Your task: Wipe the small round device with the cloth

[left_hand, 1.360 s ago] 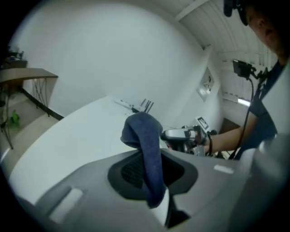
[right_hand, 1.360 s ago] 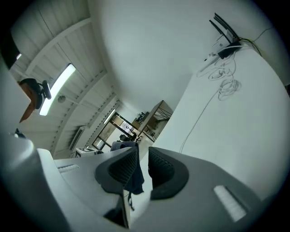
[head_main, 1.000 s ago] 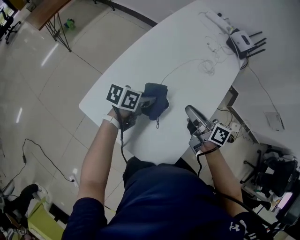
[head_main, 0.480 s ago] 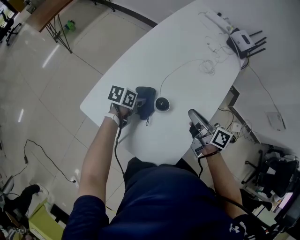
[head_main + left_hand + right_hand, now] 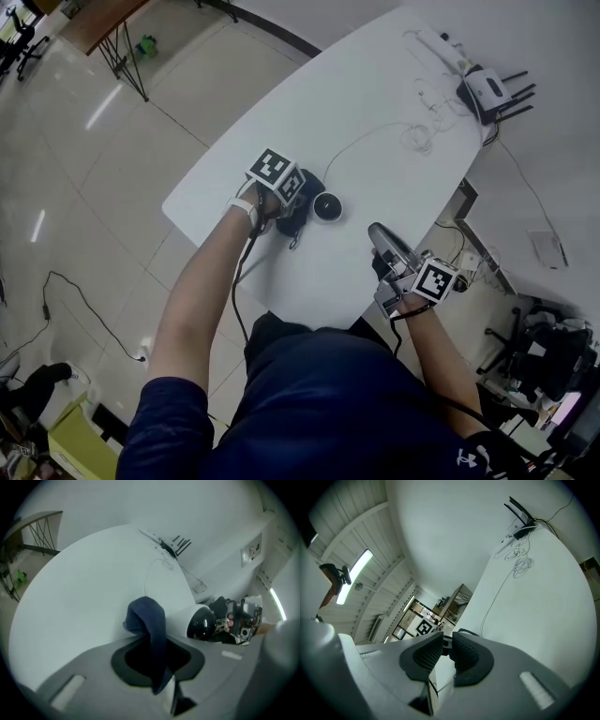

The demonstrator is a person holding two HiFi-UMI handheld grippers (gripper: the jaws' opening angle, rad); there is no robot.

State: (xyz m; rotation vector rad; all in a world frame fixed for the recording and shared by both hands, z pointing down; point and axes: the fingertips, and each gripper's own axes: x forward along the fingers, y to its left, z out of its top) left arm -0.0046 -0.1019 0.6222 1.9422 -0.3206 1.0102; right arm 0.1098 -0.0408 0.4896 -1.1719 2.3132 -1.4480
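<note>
1. Floor (image 5: 84,187), pale tile, fills the left of the head view. White table (image 5: 375,94) runs diag. from centre to upper right.
2. Next comes the left gripper (image 5: 292,199), over the table's near-left part and tilted down. Its jaws are clenched on the cloth (image 5: 298,219).
3. Seen from the left gripper view, left gripper (image 5: 157,660) has the dark blue cloth (image 5: 152,625) running up from btwn its pads as a strip. The strip then humps over onto the tabletop.
4. Just right of the cloth sits the small round device (image 5: 326,207), on the table, black top w/ a pale rim. In the left gripper view the small round device (image 5: 199,620) shows a white body and a glossy black face. Can't tell whether cloth and device touch.
5. From the device a thin white cable (image 5: 361,139) curves toward the upper right and ends in a loose tangle.
6. Farther right, the right gripper (image 5: 380,236) hangs at the table's near edge, apart from the device.
7. In its own view, right gripper (image 5: 447,651) jaws have just been closing a bit. They now stand nearly together w/ a slim gap and nothing btwn them.
8. At the far right end of the table lies a router (image 5: 483,86) w/ black antennas.
</note>
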